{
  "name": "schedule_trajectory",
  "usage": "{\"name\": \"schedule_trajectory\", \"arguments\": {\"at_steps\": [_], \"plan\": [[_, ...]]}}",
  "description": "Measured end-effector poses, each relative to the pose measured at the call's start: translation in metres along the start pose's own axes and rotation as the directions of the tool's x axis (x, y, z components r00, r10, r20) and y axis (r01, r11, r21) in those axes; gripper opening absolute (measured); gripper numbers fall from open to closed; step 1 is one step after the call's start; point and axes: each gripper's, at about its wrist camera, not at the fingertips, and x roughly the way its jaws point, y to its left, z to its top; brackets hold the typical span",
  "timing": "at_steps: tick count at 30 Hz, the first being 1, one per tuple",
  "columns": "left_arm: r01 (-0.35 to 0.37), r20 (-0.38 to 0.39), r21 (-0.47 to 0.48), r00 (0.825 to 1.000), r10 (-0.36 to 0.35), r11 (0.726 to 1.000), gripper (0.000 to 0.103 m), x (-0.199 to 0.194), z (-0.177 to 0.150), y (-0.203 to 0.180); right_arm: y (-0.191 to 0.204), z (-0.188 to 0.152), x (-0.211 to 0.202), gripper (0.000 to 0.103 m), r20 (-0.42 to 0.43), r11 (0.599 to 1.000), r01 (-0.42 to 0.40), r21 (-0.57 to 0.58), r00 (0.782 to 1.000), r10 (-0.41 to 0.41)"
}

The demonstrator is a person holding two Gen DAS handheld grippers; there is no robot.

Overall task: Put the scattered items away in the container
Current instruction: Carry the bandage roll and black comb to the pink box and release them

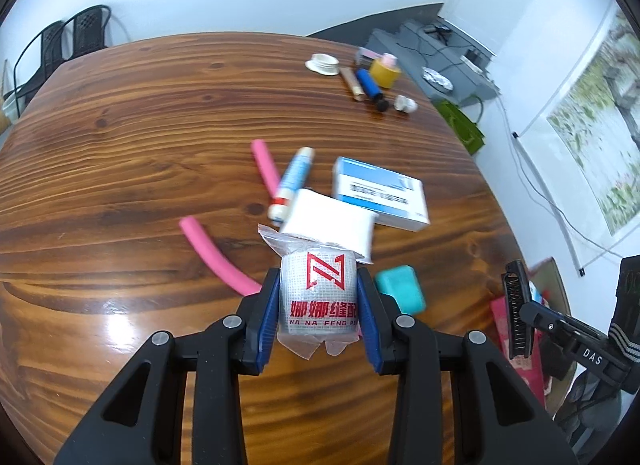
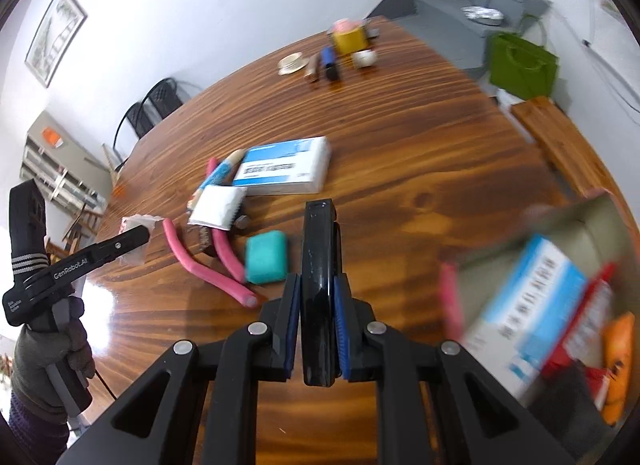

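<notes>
My left gripper (image 1: 318, 301) is shut on a white roll in clear wrap with red print (image 1: 318, 293), held above the wooden table (image 1: 120, 145). My right gripper (image 2: 318, 325) is shut on a flat black object (image 2: 318, 265) standing on edge between the pads. The container (image 2: 560, 265), an open box at the table's right edge, holds a blue-and-white box (image 2: 532, 305) and red and orange packets. On the table lie a blue-white medicine box (image 1: 380, 193), a white packet (image 1: 332, 225), a tube (image 1: 292, 181), pink foam rods (image 1: 216, 253) and a teal case (image 1: 400, 289).
At the far end of the table stand a yellow tape roll (image 1: 385, 72), a blue cylinder (image 1: 370, 85), a brown stick (image 1: 352, 83) and a white lid (image 1: 322, 63). Black chairs (image 1: 68, 41) stand behind the table. A green bag (image 2: 520, 65) sits on the floor at right.
</notes>
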Motion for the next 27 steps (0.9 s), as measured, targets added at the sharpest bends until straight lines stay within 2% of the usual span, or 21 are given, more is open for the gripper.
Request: {"name": "schedule_trajectory", "arguments": {"at_steps": [9, 12, 16, 27], "plan": [[0.05, -0.006, 0.075, 0.999, -0.05, 0.996, 0.039, -0.004, -0.017, -0.061, -0.082, -0.036, -0.054, 0.018, 0.028, 0.984, 0.101, 0.144, 0.994, -0.106], [0.07, -0.015, 0.097, 0.998, -0.068, 0.993, 0.039, -0.003, -0.024, -0.081, -0.106, -0.046, -0.065, 0.018, 0.025, 0.975, 0.108, 0.192, 0.993, -0.115], [0.094, -0.026, 0.128, 0.995, -0.092, 0.987, 0.039, -0.003, -0.033, -0.109, -0.124, -0.055, -0.082, 0.018, 0.047, 0.97, 0.086, 0.227, 0.994, -0.099], [0.172, -0.055, 0.21, 0.985, -0.164, 0.963, 0.039, -0.001, -0.052, -0.183, -0.143, -0.042, -0.11, 0.018, 0.139, 0.973, 0.061, 0.224, 0.986, -0.094]]}}
